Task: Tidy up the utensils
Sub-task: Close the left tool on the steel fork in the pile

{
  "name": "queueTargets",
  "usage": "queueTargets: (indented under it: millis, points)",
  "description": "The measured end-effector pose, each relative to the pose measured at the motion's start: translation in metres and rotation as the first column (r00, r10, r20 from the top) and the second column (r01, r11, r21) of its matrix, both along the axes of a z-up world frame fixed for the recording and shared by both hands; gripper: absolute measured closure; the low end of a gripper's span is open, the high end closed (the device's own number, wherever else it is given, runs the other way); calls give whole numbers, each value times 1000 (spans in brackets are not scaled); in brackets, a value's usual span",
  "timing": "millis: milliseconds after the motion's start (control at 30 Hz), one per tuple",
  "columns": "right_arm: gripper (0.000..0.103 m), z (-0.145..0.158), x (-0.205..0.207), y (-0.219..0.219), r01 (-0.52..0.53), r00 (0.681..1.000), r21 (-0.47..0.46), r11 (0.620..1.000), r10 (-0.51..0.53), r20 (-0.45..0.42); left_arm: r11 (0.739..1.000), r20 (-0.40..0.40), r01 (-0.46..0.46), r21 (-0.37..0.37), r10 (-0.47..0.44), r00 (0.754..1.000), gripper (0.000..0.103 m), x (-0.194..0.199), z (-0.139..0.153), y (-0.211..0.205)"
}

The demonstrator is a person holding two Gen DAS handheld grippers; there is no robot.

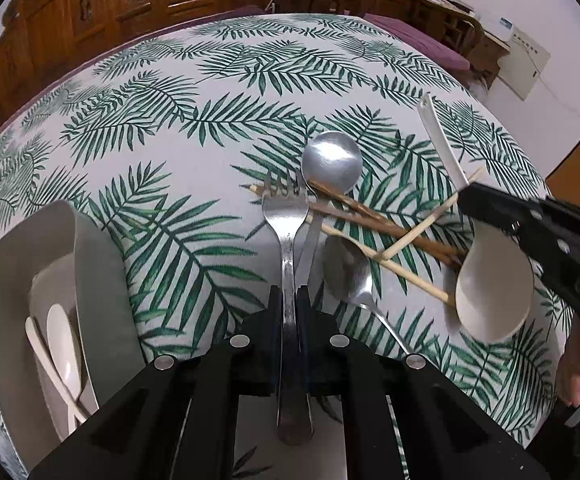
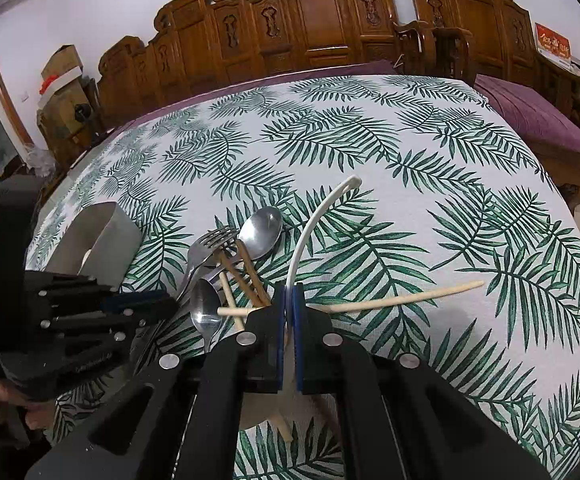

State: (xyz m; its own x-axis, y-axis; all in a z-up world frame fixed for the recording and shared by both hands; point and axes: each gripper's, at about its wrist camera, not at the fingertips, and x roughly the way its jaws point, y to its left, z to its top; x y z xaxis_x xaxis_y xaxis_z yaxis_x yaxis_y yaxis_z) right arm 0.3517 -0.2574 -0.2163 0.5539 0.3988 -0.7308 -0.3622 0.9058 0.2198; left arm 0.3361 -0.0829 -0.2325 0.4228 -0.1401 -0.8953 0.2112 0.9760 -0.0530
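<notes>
Right wrist view, red sign point(image 2: 553, 45) with gold characters, unreadable

From my feed I'm counting one fork point(image 1: 286, 216), two metal spoons point(image 1: 331, 162) on the cloth, one big white ladle spoon point(image 1: 489, 280), what looks like two pale chopsticks point(image 1: 417, 278) plus two dark ones point(image 1: 369, 216), and one tray point(image 1: 102, 264) with a couple of white bits inside.

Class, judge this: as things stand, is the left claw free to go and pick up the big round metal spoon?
Probably not yet: the left claw is shut on the fork, though the round spoon lies just ahead.
</notes>
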Motion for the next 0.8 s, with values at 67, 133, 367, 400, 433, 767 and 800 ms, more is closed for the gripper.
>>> queueTargets:
  millis: [67,133,367,400,433,767,800]
  points:
    - [98,0,0,-1,-1,1000,2,1000,1,-1,1000,2,-4,4,4,1000,95,5,0,-1]
    - [98,0,0,-1,-1,1000,3,1000,1,-1,1000,5,-12,9,12,1000,92,11,0,-1]
    - [98,0,-1,-1,-6,1000,2,1000,6,-4,1000,-5,-22,-17,22,1000,88,22,0,0]
    - [98,0,-1,0,-8,1000,2,1000,8,-4,1000,-6,-23,-15,23,1000,88,22,0,0]
    - [98,0,-1,0,-9,1000,1,1000,9,-4,1000,-7,-22,-11,22,1000,89,22,0,-1]
    - [98,0,-1,2,-15,1000,-2,1000,15,-3,1000,28,-9,13,9,1000,98,6,7,-1]
    - [98,0,-2,2,-16,1000,-2,1000,16,-2,1000,37,-6,10,5,999,98,2,10,0]
